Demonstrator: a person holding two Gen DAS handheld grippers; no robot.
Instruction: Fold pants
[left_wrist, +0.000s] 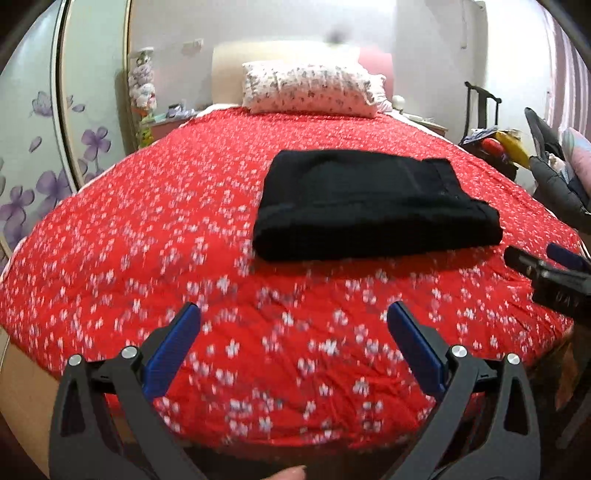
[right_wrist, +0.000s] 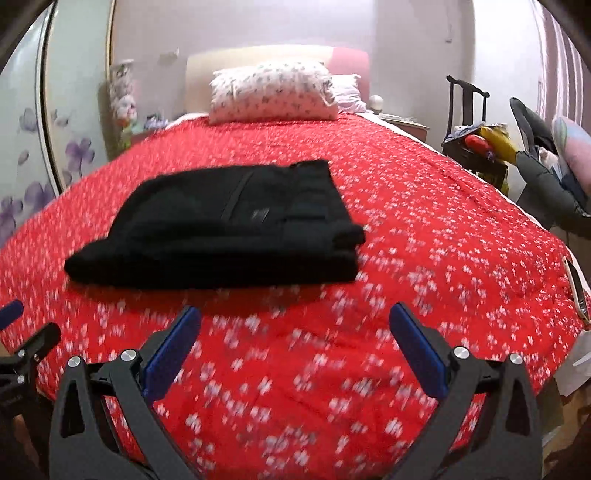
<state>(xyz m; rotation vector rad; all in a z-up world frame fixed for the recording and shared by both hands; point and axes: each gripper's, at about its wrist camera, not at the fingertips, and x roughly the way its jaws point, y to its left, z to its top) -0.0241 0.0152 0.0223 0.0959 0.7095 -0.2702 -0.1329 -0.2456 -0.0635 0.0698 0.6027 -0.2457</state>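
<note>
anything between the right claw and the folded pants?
Nothing but bare red floral bedspread between the open right claw and the folded black pants, which lie ahead to its left. The right wrist view shows it.

Both views are bright with even indoor light, no hard glare anywhere. Motion blur smears the white flowers on the red bedspread (left_wrist: 147, 258), worst near the lens, and in the right wrist view it streaks just ahead of the right gripper (right_wrist: 293, 332). The black pants (left_wrist: 373, 206) read as a dark mass, folds barely showing, with a soft shadow along their near edge. The left gripper (left_wrist: 293, 328) looks fairly sharp. Fisheye bulges the bed; the wardrobe door (left_wrist: 66, 110) curves, corners go black, the pillow (left_wrist: 310, 88) is soft
</note>
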